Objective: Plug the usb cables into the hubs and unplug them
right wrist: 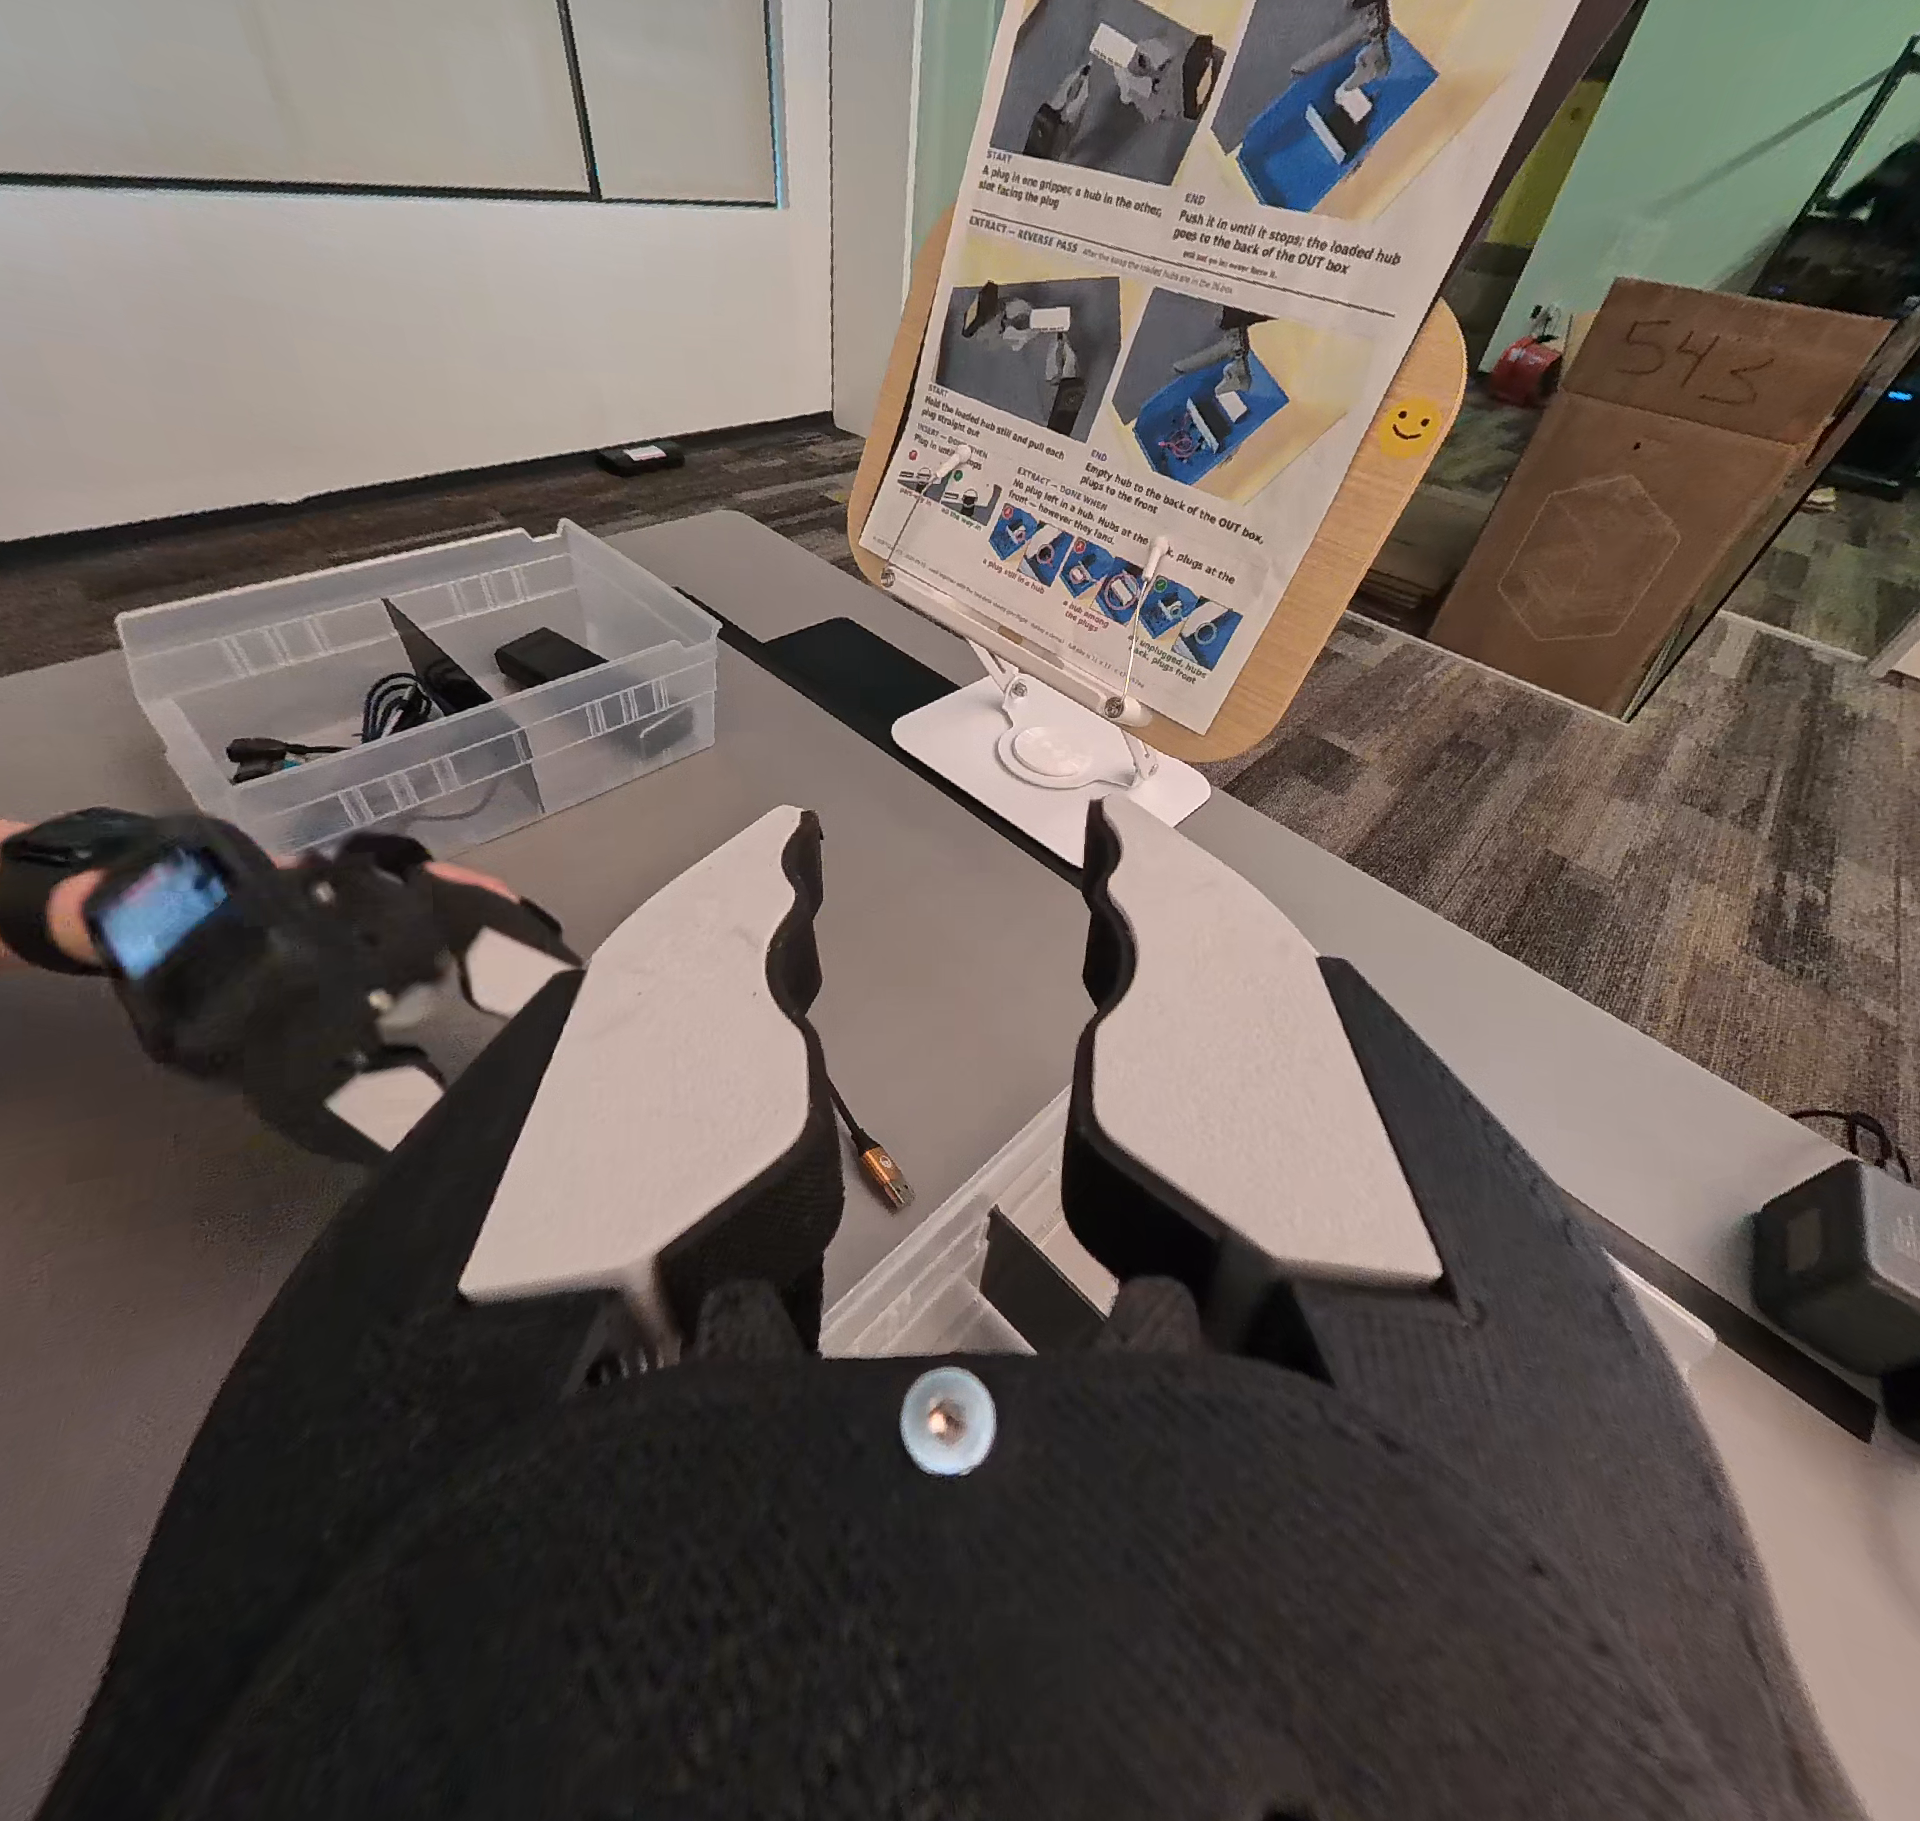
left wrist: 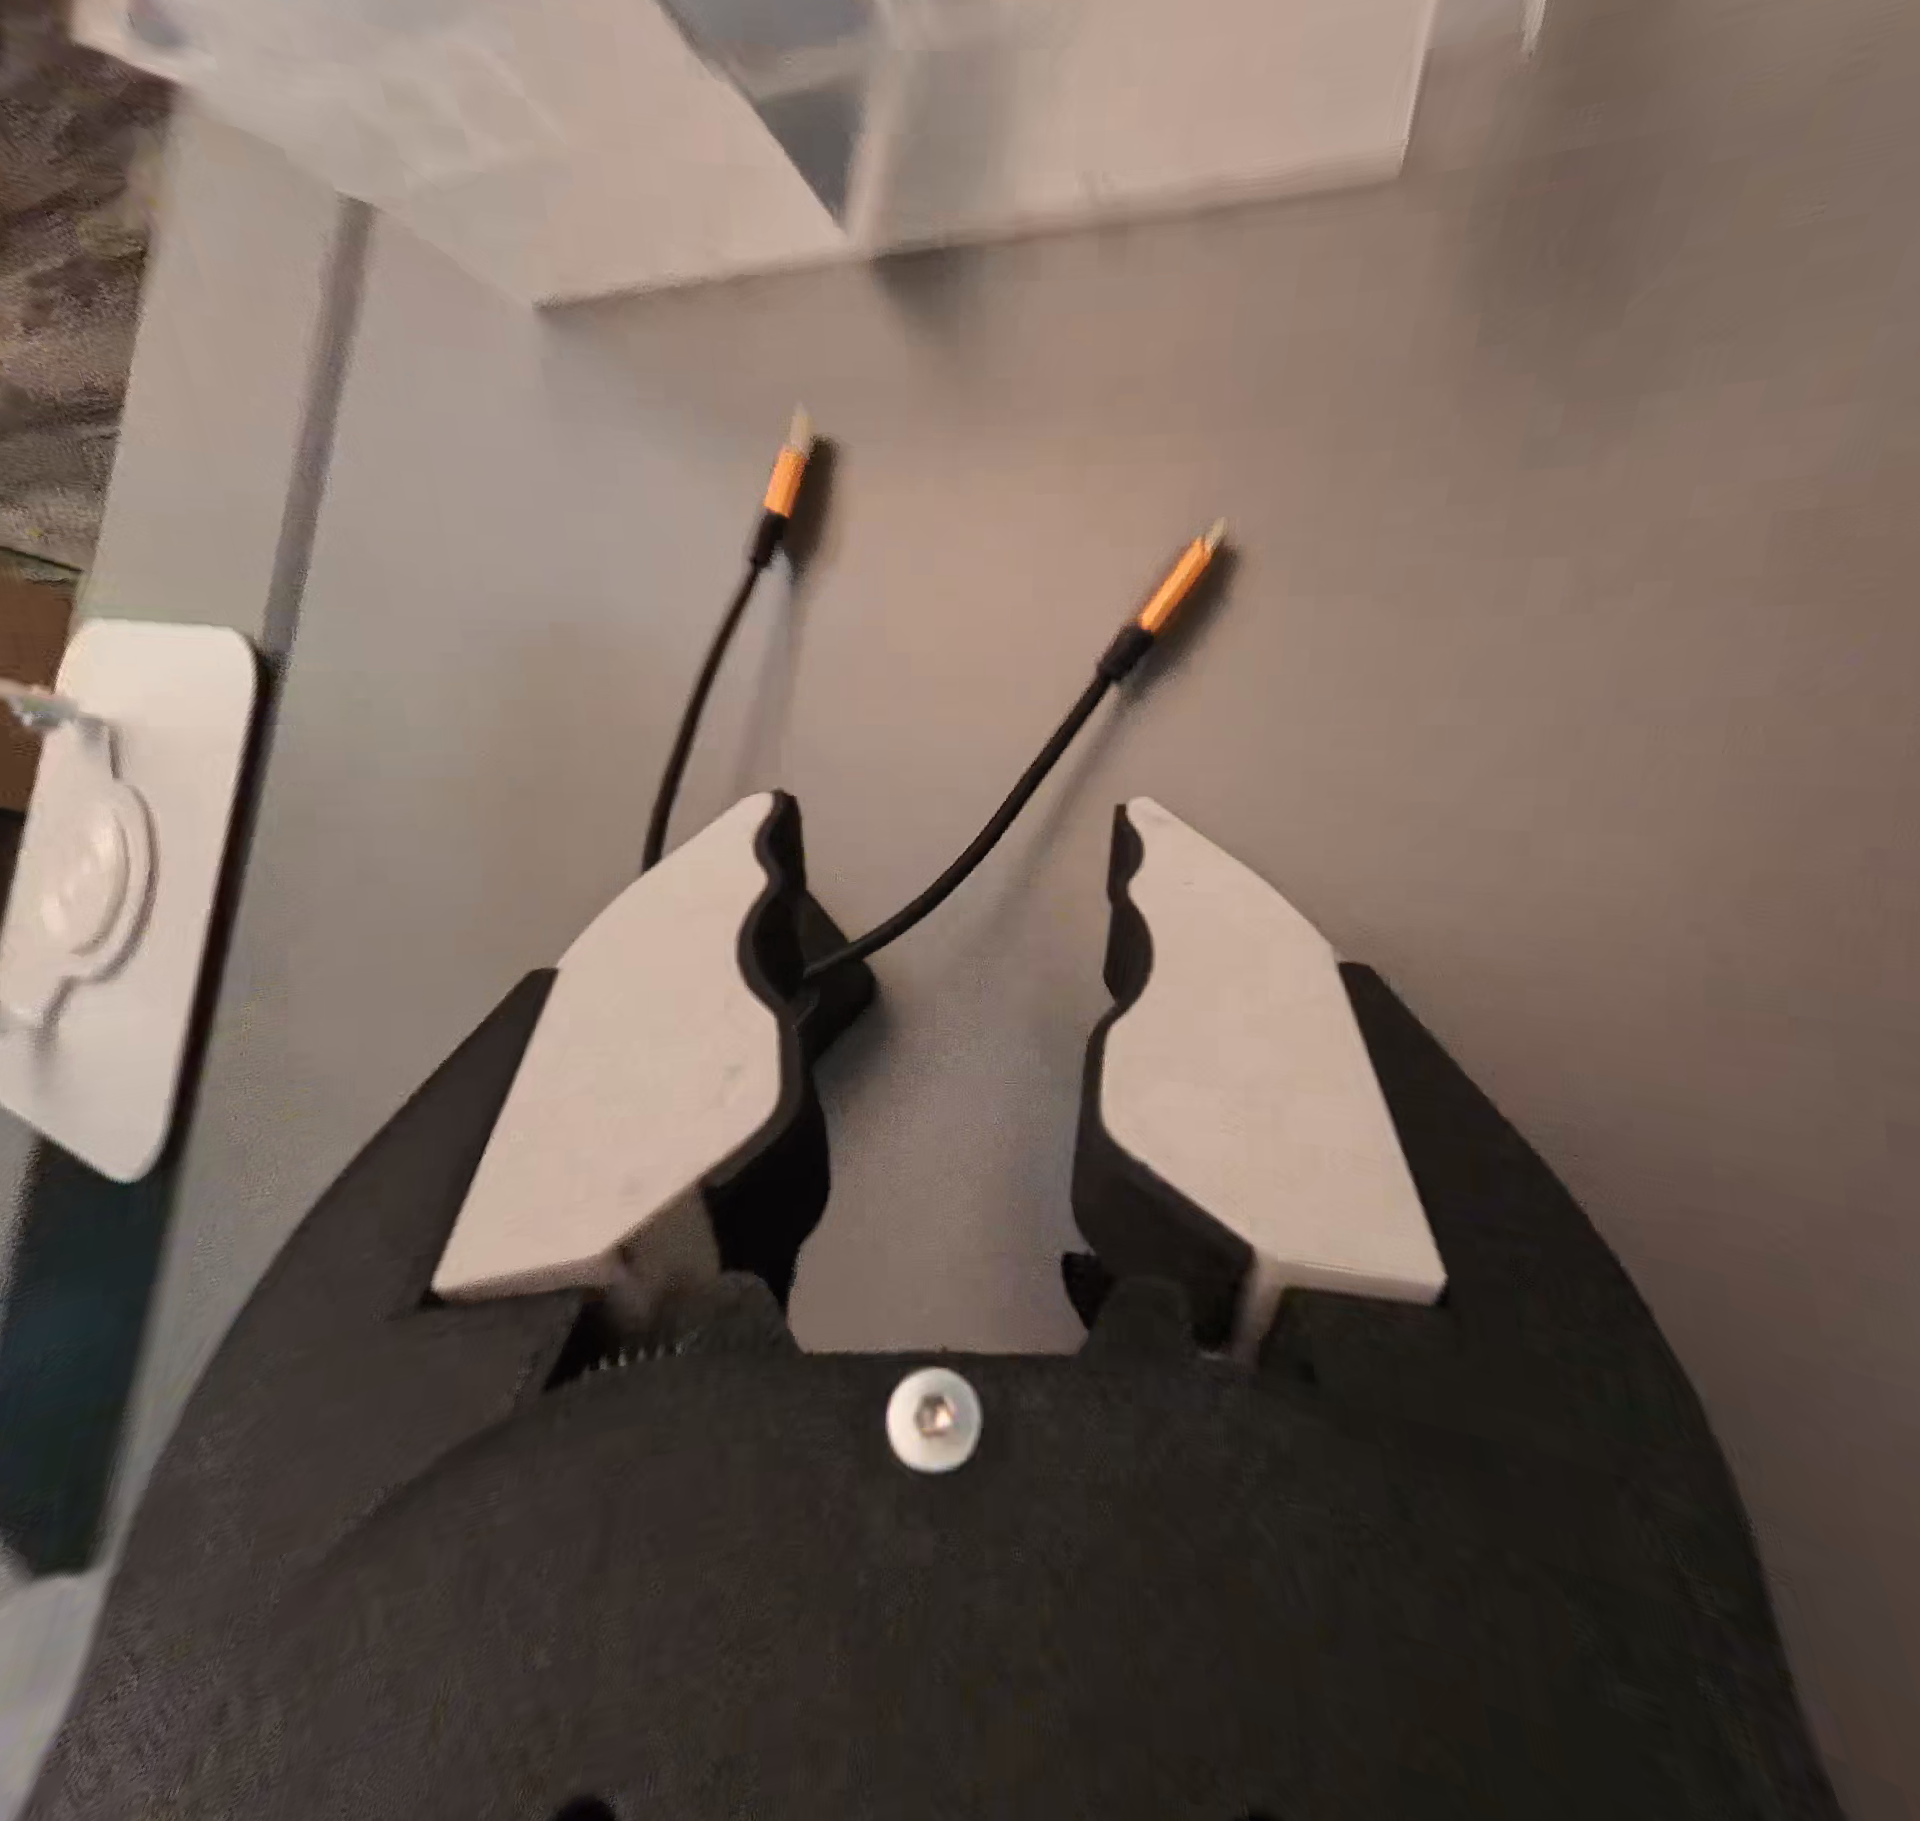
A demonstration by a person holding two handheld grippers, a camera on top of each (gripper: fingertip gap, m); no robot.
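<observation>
- Left gripper (left wrist: 945, 821): jaws apart, empty; its left finger hides where two black usb cables (left wrist: 997, 815) begin on the grey counter (left wrist: 1455, 628), centre frame.
- Right gripper (right wrist: 951, 826): jaws apart, empty.
- Blurred clear bin (left wrist: 727, 78), top, contents unreadable.

Left tool (left wrist: 951, 862) spread above two orange-tipped cables (left wrist: 1039, 815) on grey table (left wrist: 1455, 628)

Bench (left wrist: 1351, 524): smooth matt grey. Plugs (left wrist: 787, 480): glossy orange metal sleeves; cables (left wrist: 696, 711) matt black. Bin (right wrist: 644, 618): clear plastic. Gripper (right wrist: 945, 836) shell: rough black printed plastic. Board (right wrist: 1340, 566): pale wood.
</observation>
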